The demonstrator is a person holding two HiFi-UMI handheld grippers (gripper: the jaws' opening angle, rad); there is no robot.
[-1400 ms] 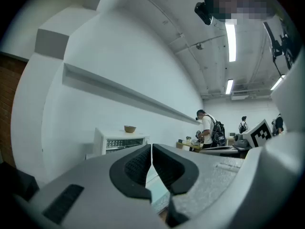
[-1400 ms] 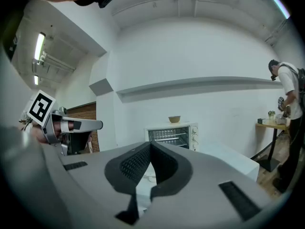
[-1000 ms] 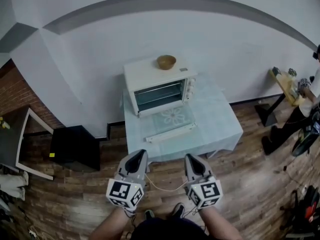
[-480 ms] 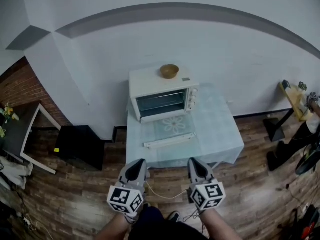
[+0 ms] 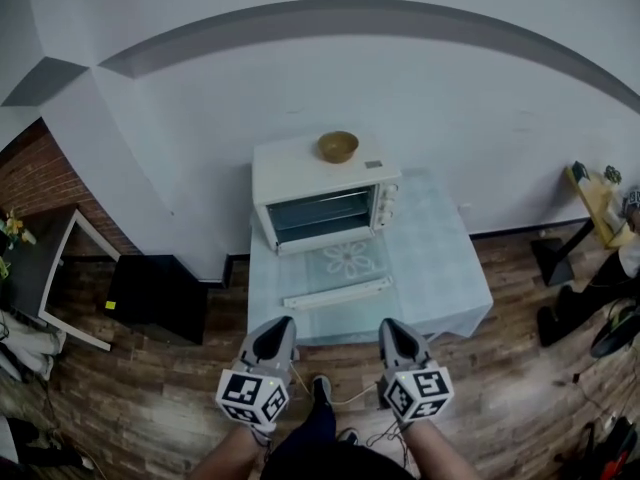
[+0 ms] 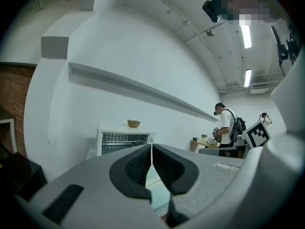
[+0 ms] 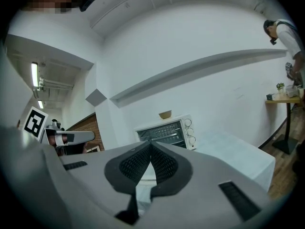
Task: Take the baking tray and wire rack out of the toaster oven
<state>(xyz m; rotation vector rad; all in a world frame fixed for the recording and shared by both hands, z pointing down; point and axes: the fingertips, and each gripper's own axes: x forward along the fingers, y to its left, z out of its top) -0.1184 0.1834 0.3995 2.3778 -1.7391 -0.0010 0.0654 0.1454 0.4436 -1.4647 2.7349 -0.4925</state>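
Observation:
A white toaster oven [image 5: 318,190] stands at the back of a small table [image 5: 440,273], its glass door [image 5: 340,268] folded down flat onto the tablecloth. Rack bars show inside the open cavity [image 6: 123,140] [image 7: 166,133]; I cannot make out a tray. A wooden bowl [image 5: 338,146] sits on the oven's top. My left gripper [image 5: 276,330] and right gripper [image 5: 392,330] hover side by side over the floor, short of the table's near edge. Both are shut with nothing between the jaws, in the left gripper view [image 6: 151,151] and the right gripper view [image 7: 151,149] alike.
A black box [image 5: 155,296] and a framed panel [image 5: 45,273] stand on the wood floor to the left, by a brick wall. A side table [image 5: 592,196] with small items is at the far right, with a person [image 6: 228,128] beside it. A cable [image 5: 345,398] trails between my grippers.
The view has shifted: the table and oven now sit slightly lower and closer in the head view. Both grippers stay shut and keep their place in the frame.

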